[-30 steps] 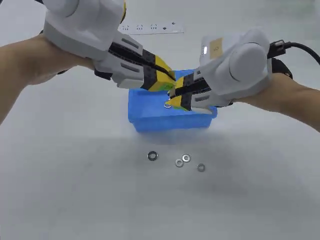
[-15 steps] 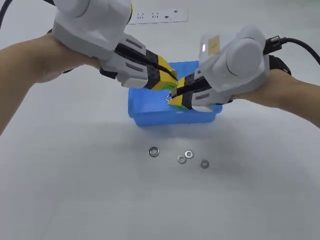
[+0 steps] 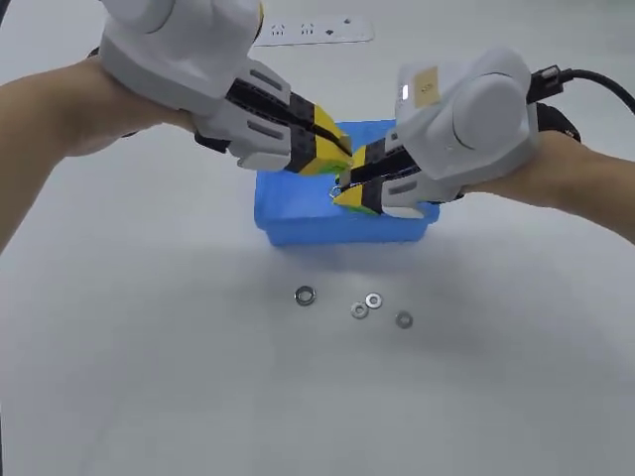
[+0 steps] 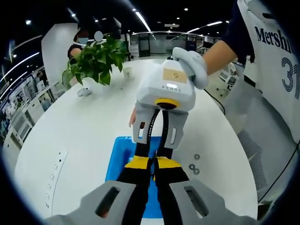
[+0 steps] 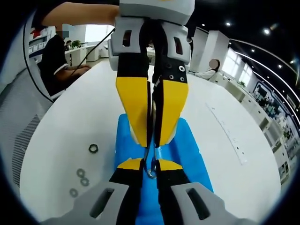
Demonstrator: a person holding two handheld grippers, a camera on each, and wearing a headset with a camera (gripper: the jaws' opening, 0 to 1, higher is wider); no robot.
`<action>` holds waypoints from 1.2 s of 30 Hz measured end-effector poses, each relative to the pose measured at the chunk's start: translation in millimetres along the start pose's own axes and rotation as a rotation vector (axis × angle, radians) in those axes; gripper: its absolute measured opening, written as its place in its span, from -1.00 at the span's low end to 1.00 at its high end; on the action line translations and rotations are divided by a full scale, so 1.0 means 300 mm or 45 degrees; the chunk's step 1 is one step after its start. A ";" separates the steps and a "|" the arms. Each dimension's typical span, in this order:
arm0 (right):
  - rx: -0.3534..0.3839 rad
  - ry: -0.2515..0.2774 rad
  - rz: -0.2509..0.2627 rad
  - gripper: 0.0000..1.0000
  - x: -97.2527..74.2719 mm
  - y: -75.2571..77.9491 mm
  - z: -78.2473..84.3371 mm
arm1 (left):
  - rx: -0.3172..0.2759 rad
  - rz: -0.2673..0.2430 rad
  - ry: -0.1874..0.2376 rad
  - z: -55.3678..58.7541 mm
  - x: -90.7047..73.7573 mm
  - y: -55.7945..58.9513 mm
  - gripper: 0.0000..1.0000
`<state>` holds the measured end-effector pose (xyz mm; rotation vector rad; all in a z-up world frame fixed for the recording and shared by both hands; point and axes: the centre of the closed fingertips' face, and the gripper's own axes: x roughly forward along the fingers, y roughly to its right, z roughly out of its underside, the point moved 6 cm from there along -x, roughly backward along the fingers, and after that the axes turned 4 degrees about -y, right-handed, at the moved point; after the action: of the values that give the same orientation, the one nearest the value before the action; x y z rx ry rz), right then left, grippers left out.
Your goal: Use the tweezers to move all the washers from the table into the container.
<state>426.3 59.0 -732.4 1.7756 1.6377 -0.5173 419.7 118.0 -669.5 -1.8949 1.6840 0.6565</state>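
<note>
Blue container [image 3: 298,226] under two grippers.
Tweezers [image 5: 150,154] bearing a washer [image 5: 151,174] are pinched by left gripper [image 4: 153,164] and right gripper [image 5: 151,166] jaws; loose washers [image 3: 359,311] are seen at 6 o'clock.

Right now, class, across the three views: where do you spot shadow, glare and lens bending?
Head view: even light, soft shadow on the table in front of the blue container, washers sharp. Left gripper view: table rim bows, ceiling lights glare. Right gripper view: same bowing; tweezers look sharp.

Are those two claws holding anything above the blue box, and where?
Both hold the tweezers: the left gripper clamps their upper stretch, and the right gripper pinches near the tips, where a washer sits.
</note>
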 end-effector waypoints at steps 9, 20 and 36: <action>-0.058 0.036 0.034 -0.76 -0.066 -0.015 -0.054 | 0.066 -0.029 0.005 -0.047 -0.052 0.029 -0.86; -0.115 0.051 0.002 -0.78 -0.147 -0.144 -0.148 | 0.095 -0.057 0.021 -0.107 -0.135 0.177 -0.87; -0.096 0.087 -0.089 -0.79 -0.116 -0.340 -0.191 | 0.019 -0.088 0.023 -0.072 -0.190 0.416 -0.87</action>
<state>313.4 73.7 -688.6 1.7026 1.7487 -0.4246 289.6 134.4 -623.3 -1.9444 1.6221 0.5998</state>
